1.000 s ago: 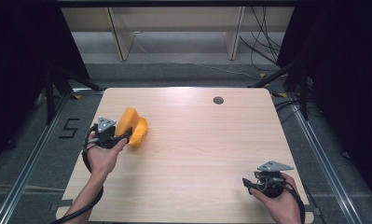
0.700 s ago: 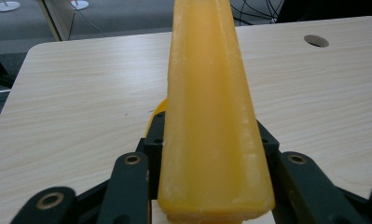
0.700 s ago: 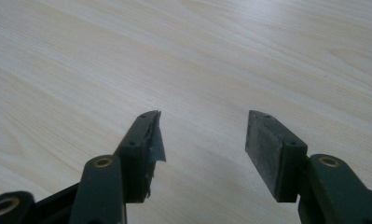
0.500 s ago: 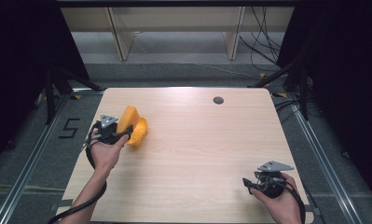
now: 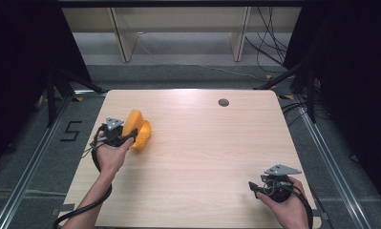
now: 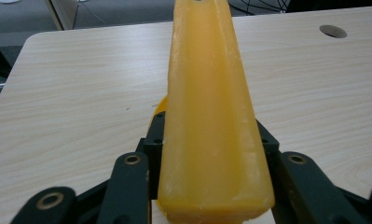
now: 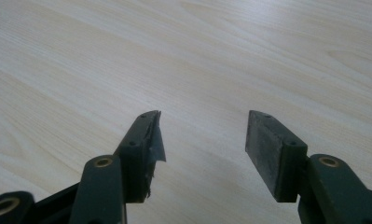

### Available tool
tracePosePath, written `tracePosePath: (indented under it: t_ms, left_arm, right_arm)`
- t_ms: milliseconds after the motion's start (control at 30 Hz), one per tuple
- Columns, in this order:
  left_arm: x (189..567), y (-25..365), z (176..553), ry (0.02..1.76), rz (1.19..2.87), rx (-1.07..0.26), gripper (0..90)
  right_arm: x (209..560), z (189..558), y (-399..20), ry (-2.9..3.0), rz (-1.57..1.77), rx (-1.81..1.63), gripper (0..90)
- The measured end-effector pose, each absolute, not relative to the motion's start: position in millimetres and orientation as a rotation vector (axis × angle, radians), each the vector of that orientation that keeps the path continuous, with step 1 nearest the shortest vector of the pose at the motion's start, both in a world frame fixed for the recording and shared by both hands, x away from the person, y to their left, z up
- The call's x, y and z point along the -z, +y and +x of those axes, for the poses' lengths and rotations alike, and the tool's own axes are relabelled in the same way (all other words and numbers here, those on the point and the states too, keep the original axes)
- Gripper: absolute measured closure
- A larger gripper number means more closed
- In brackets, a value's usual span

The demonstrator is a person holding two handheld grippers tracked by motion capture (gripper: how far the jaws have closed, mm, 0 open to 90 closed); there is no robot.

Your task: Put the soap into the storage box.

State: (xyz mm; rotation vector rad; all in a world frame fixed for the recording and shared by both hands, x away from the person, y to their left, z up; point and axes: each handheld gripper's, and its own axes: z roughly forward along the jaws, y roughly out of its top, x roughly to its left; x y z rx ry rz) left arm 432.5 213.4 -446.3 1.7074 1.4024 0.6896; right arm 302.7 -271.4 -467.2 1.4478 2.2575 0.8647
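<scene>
Centrally, long orange waxy wedge-shaped block (image 6: 211,121) clamped between left tool (image 5: 123,138) jaws, over left part of pale wooden desk (image 5: 202,143). Right tool (image 5: 262,187) near desk's right front corner, jaws apart, holding nothing.

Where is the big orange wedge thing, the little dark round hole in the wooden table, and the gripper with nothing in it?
Orange wedge-shaped block (image 6: 211,116): left gripper view, on its broad smooth face.
Dark round hole (image 5: 223,102): high view, at its centre.
Right gripper (image 7: 202,140): right gripper view, midway between its open fingertips.
</scene>
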Motion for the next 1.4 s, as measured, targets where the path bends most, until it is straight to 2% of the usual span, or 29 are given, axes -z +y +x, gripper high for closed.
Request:
tracePosePath:
  t_ms: [700, 1400]
  left_arm:
    - [460, 204, 443, 1.418, 1.731, -0.671, 60.4]
    - [460, 203, 450, 1.415, 1.753, -0.707, 60.4]
  right_arm:
    - [466, 302, -272, 2.257, 1.446, -0.876, 45.5]
    - [467, 302, -271, 2.262, 1.444, -0.869, 45.4]
